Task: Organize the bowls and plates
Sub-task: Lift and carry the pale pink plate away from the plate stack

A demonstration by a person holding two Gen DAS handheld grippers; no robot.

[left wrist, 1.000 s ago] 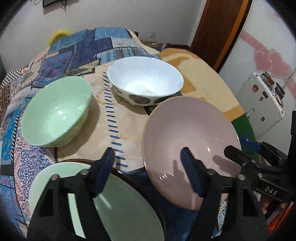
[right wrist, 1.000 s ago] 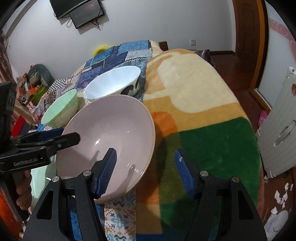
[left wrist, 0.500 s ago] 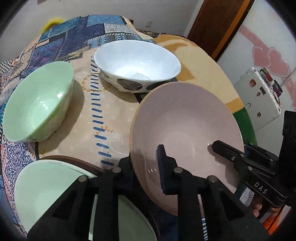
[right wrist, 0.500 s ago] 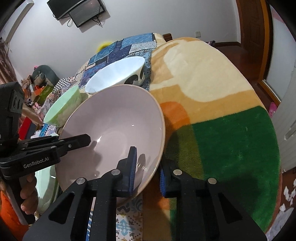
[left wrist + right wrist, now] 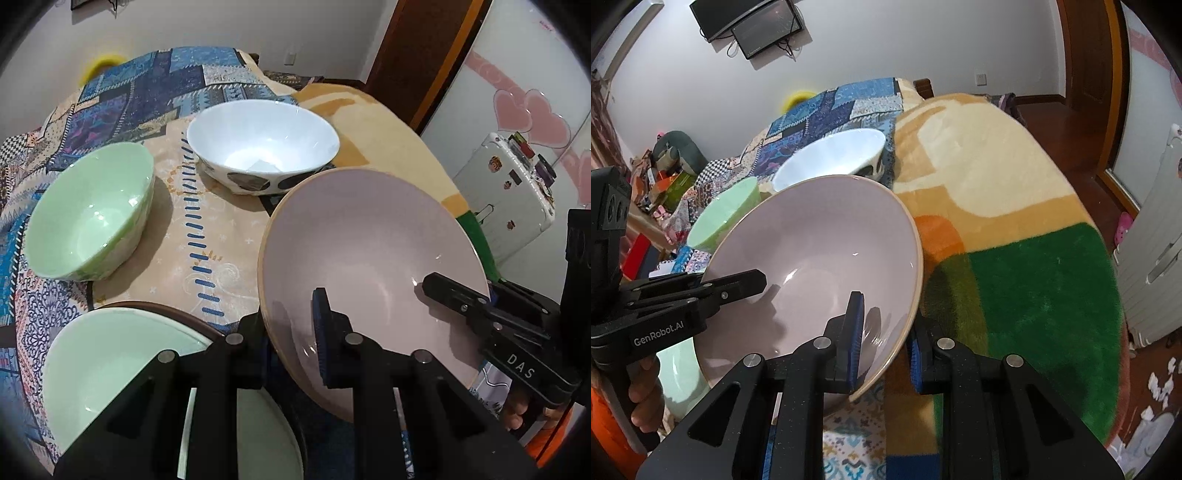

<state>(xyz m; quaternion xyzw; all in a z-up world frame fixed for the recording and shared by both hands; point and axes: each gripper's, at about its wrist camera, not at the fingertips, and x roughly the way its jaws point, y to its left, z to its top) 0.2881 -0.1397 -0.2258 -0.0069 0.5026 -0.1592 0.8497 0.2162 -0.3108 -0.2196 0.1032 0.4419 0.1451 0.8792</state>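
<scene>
A large pale pink plate (image 5: 369, 251) (image 5: 820, 251) is held tilted above the bed by both grippers. My left gripper (image 5: 291, 332) is shut on its near left rim, one blue pad inside the dish. My right gripper (image 5: 884, 338) is shut on its near right rim in the same way. Each gripper shows in the other's view: the right one (image 5: 458, 299), the left one (image 5: 735, 284). A mint green plate (image 5: 122, 373) lies below the left gripper. A green bowl (image 5: 92, 210) and a white bowl (image 5: 262, 140) with dark spots stand behind.
The dishes rest on a patchwork cloth (image 5: 147, 88) over a bed with a cream, orange and green blanket (image 5: 1015, 229). A white suitcase (image 5: 509, 188) stands at the right. A person's hand (image 5: 642, 398) grips the left tool. A screen (image 5: 750, 26) hangs on the wall.
Both grippers went from open, straddling the pink plate's rim, to shut on it. The plate now sits a little higher and more tilted in both views.
</scene>
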